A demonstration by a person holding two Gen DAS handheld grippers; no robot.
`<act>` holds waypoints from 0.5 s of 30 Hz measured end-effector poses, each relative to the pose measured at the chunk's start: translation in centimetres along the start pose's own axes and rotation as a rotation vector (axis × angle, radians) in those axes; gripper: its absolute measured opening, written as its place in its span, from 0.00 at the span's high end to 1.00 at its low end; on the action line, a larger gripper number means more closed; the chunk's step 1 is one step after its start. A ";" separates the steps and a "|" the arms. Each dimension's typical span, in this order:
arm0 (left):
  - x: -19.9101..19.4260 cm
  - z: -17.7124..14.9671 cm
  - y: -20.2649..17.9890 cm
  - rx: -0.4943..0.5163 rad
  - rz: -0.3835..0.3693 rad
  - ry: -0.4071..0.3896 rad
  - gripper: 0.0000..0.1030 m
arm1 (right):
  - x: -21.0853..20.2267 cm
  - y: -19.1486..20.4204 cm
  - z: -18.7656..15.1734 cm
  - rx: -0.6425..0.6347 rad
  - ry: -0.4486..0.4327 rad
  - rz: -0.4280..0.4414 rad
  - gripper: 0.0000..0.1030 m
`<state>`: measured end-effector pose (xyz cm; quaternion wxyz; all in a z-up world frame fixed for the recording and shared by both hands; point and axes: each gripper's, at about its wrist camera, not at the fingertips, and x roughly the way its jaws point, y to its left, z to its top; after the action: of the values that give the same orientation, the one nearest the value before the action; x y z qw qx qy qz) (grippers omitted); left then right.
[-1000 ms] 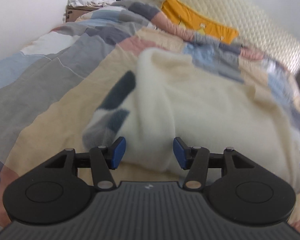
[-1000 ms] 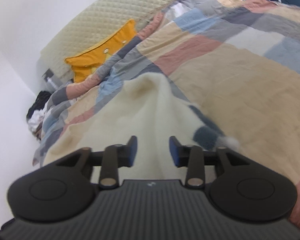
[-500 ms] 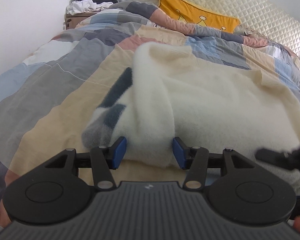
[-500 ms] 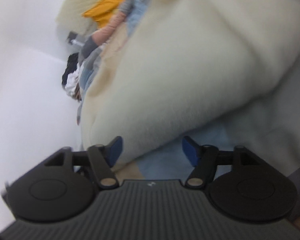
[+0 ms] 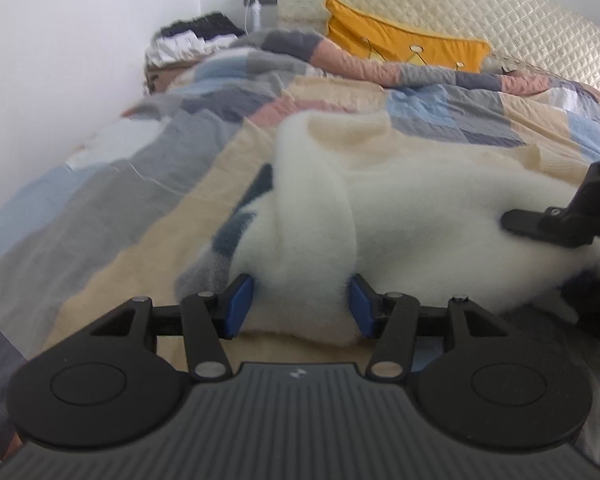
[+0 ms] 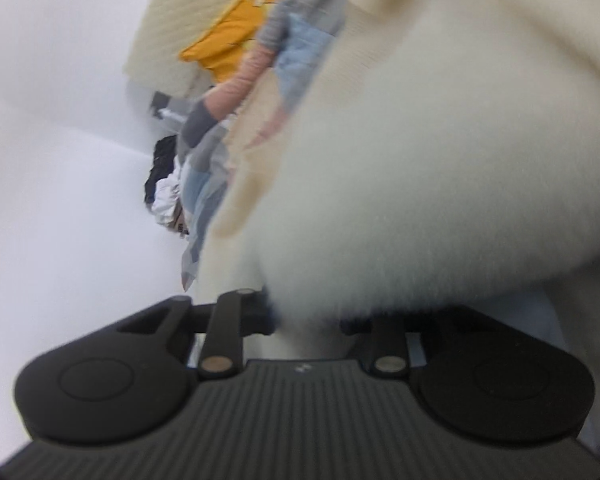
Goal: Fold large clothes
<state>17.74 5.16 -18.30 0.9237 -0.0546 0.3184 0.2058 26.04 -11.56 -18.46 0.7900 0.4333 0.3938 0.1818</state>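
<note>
The right gripper (image 6: 306, 320) is closing on the sweater (image 5: 420, 216) hem straight ahead on the bed (image 5: 100, 216), while the left gripper (image 5: 300, 304) pinches a fold, so both should bite deep before lifting evenly.

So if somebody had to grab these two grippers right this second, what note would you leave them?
Left gripper: pads pressed on a bunched fold of the cream sweater.
Right gripper: closing on the sweater's near edge, fabric between the fingers.
The sweater lies crumpled on the patchwork quilt, one sleeve tucked in.
Done: both ends gathered. Left: the fold itself.
</note>
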 end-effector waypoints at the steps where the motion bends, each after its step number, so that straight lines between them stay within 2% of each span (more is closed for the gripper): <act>1: -0.1 0.0 -0.1 0.007 0.008 -0.005 0.42 | -0.1 -0.1 0.3 0.006 0.001 0.007 0.75; 5: -0.5 0.4 0.5 0.005 0.038 -0.020 0.42 | -0.6 0.0 0.7 0.005 -0.008 0.025 0.77; 7: -0.7 0.7 1.4 -0.013 0.067 -0.024 0.39 | -1.0 0.3 1.0 -0.004 -0.019 0.037 0.78; 15: -1.1 1.7 4.8 -0.137 0.058 -0.028 0.37 | -1.2 0.8 2.1 -0.006 -0.034 0.082 0.79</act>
<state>15.90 9.52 -16.12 0.9158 -0.1054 0.2923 0.2545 26.95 -13.00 -16.57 0.7897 0.4497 0.3617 0.2080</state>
